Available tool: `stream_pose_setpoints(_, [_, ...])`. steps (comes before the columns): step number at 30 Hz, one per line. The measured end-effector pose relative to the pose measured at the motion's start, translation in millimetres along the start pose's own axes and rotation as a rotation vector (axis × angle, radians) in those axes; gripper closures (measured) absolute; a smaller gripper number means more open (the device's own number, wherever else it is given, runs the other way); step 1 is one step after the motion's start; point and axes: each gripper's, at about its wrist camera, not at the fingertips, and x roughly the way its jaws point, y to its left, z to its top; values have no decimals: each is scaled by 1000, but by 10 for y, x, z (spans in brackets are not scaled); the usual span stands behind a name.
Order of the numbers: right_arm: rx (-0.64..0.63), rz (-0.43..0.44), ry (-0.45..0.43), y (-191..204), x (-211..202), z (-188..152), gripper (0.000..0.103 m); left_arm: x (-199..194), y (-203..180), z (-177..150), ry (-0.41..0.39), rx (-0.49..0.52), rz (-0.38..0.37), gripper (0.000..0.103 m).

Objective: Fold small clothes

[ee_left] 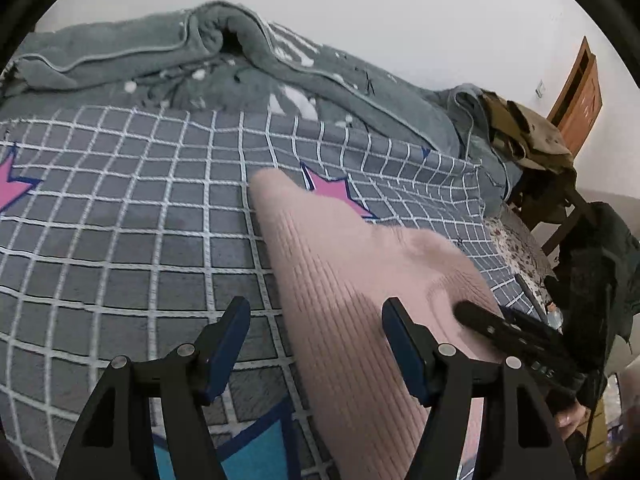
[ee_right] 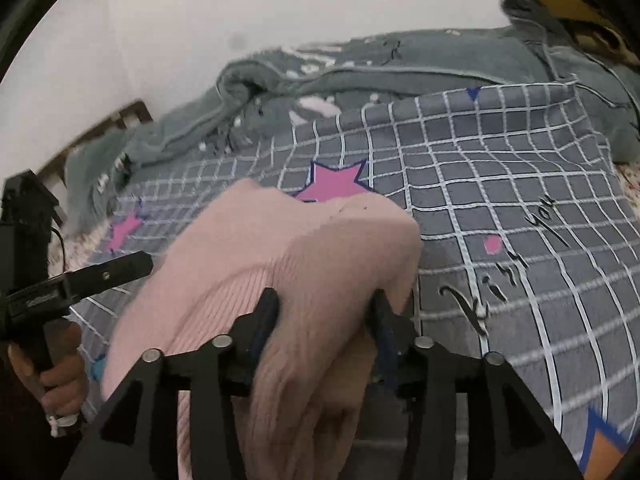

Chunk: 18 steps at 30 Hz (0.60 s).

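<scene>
The right hand-held gripper (ee_right: pixel 324 312) has a bunched fold of the pink ribbed knit (ee_right: pixel 280 264) between its fingers, the jaws closed in on the cloth so that it bulges up and over them. The left hand-held gripper (ee_left: pixel 316 320) stands wide open with nothing between its blue-padded fingers (ee_left: pixel 228 336); its right finger is over the knit and its left over bare bedspread, though whether they touch cannot be told. In the left wrist view the knit (ee_left: pixel 340 264) stretches as a long band from the near edge of the bed up toward the middle, partly covering a pink star (ee_left: pixel 332 192). It lies on a grey bedspread (ee_left: pixel 140 220) with a white grid, pink stars outlined in blue and a teal patch at the near edge. Black script on the bedspread (ee_right: pixel 508 264) in the right wrist view seems to read "kiss you". Along the far edge of the bed a grey fleece blanket (ee_left: pixel 200 44) is heaped against a white wall (ee_left: pixel 400 8). Past the right corner of the bed stand a chair (ee_left: pixel 540 208) piled with olive clothes and a wooden door (ee_left: pixel 580 92). In the right wrist view a brown headboard (ee_right: pixel 100 132) shows at the left end of the bed.
</scene>
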Motion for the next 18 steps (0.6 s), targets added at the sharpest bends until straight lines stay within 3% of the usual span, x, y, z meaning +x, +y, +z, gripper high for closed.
stream_pose_setpoints(4, [30, -7, 29, -126, 145, -84, 41, 94, 15, -56, 12, -5, -19, 35])
stream_pose_setpoints(18, [73, 18, 38, -210, 101, -170, 40, 121, -176, -74, -7, 64, 54, 35])
